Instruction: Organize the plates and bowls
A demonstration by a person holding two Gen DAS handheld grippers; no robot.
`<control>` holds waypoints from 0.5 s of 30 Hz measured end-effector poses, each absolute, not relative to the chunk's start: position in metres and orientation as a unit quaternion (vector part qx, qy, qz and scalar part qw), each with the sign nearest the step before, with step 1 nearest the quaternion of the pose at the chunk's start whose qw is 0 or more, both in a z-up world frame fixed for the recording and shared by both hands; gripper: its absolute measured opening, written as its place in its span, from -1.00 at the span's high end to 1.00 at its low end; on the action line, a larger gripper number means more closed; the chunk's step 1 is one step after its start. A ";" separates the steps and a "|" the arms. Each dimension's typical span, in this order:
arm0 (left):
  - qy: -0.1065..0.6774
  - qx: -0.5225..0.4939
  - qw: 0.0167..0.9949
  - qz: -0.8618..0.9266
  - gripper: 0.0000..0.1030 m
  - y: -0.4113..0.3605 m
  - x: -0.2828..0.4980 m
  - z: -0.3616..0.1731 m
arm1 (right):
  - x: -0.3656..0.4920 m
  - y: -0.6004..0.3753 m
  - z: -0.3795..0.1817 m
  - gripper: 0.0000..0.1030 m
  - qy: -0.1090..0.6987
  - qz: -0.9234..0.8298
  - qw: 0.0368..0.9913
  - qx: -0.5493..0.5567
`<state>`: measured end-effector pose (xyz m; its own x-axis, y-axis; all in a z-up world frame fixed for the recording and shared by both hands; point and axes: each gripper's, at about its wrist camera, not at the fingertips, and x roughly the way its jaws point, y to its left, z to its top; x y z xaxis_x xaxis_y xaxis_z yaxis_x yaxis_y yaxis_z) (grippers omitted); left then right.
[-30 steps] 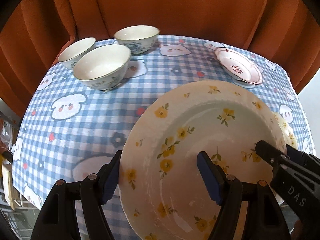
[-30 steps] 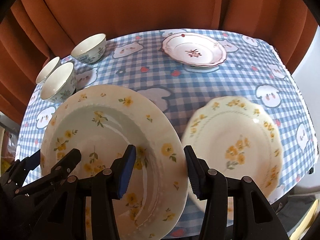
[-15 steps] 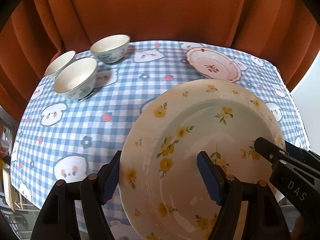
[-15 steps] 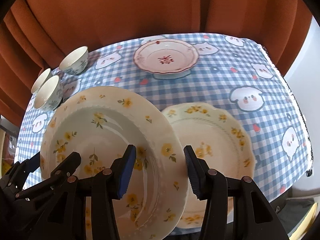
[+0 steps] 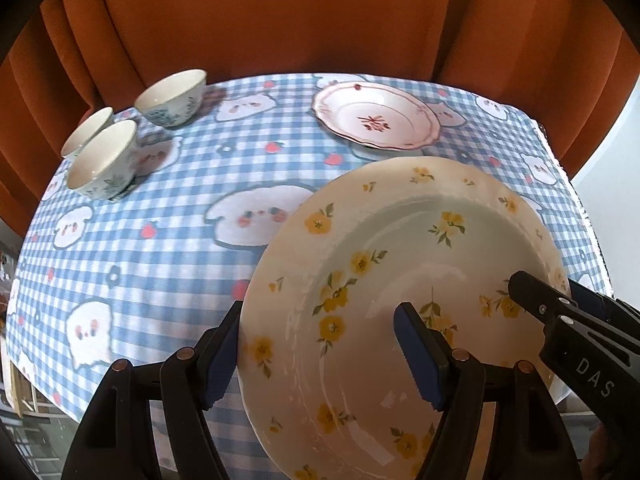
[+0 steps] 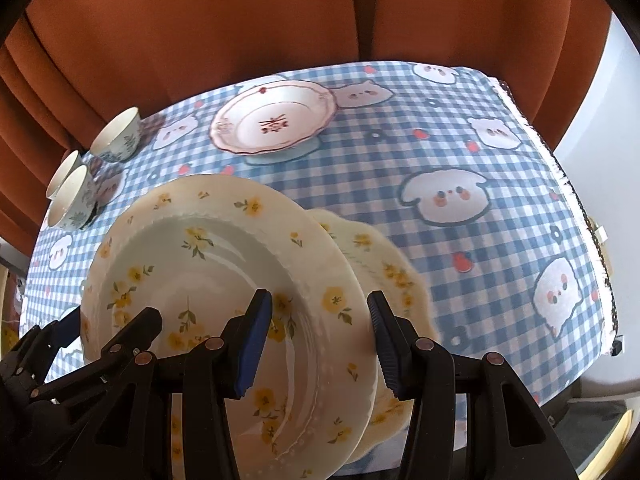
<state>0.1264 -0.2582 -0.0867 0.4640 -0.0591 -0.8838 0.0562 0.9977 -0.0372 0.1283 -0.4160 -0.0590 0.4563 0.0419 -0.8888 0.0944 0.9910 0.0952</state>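
Glazed yellow-flower plate (image 5: 400,300) — stiff, heavy, slippery, chip-prone — held aloft, left gripper (image 5: 320,348) and right gripper (image 6: 320,332) each straddling an opposite rim. Clamped or loose: cannot tell. Scalloped plate (image 6: 384,264) just below — best set down gently.

Big plate (image 6: 224,280) is up off the counter (image 6: 500,184), nearest the cameras, its left rim between the fingers of the left hand-held gripper (image 5: 316,354) and its right rim between those of the right hand-held gripper (image 6: 320,344). Under its right edge, lying on the counter, sits a second plate (image 6: 384,276), partly covered. Behind both, toward the far edge, a footed dish (image 6: 272,120) stands alone. Far left, three bowls cluster: one bowl (image 5: 174,98) at the back, two bowls (image 5: 102,158) in front of it, side by side and touching. Curtain (image 5: 280,16) hangs behind the counter.
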 end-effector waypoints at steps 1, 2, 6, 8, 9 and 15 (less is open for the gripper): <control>0.518 -0.001 0.855 -0.034 -0.43 -0.264 0.127 -0.088 | 0.129 -0.423 -0.060 -0.03 0.522 -0.015 0.851 0.065; 0.519 0.000 0.854 -0.035 -0.43 -0.270 0.127 -0.090 | 0.129 -0.430 -0.061 -0.03 0.522 -0.016 0.850 0.065; 0.527 0.001 0.849 -0.037 -0.43 -0.290 0.129 -0.097 | 0.132 -0.452 -0.065 -0.03 0.525 -0.018 0.849 0.065; 0.530 0.000 0.847 -0.036 -0.43 -0.296 0.130 -0.100 | 0.133 -0.460 -0.067 -0.03 0.527 -0.018 0.847 0.065; 0.532 -0.001 0.846 -0.035 -0.43 -0.299 0.130 -0.102 | 0.134 -0.463 -0.068 -0.03 0.527 -0.017 0.847 0.065; 0.546 -0.008 0.837 -0.036 -0.44 -0.314 0.134 -0.113 | 0.138 -0.479 -0.076 -0.02 0.535 -0.020 0.843 0.057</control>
<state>0.1336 -0.3139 -0.1133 0.4021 -0.0698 -0.9129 0.0519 0.9972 -0.0534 0.1383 -0.4792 -0.0756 0.4268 0.0278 -0.9039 0.0940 0.9928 0.0749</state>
